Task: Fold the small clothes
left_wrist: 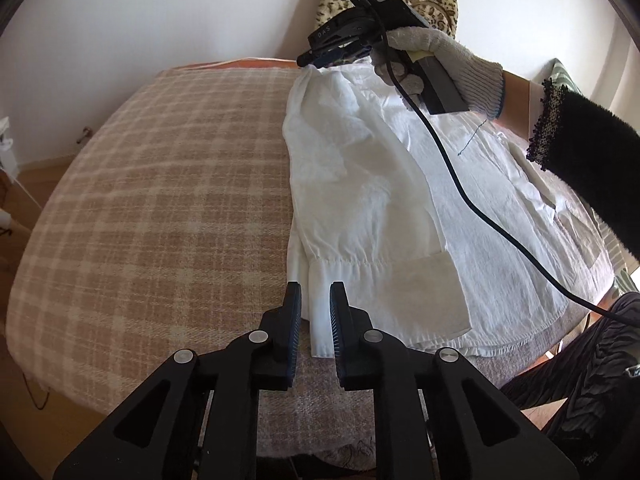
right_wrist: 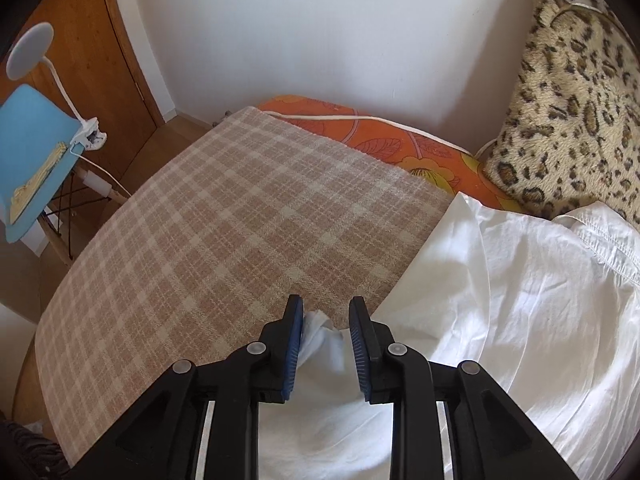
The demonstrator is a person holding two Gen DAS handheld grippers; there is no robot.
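Black gripper [left_wrist: 315, 320] arms carry silver screws and 2 blue ribbed pads [left_wrist: 295, 320], while the right hand [left_wrist: 448, 68] wears a white knit glove, a fuzzy black sleeve [left_wrist: 592, 160] with possibly beaded trim.

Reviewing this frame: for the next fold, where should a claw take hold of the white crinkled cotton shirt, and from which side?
Probably the folded sleeve cuff of the white crinkled cotton shirt at its near hem. Its free corner overhangs the beige checked blanket, so come from the near edge, one pad above and one below. The left claw already straddles that strip, open.
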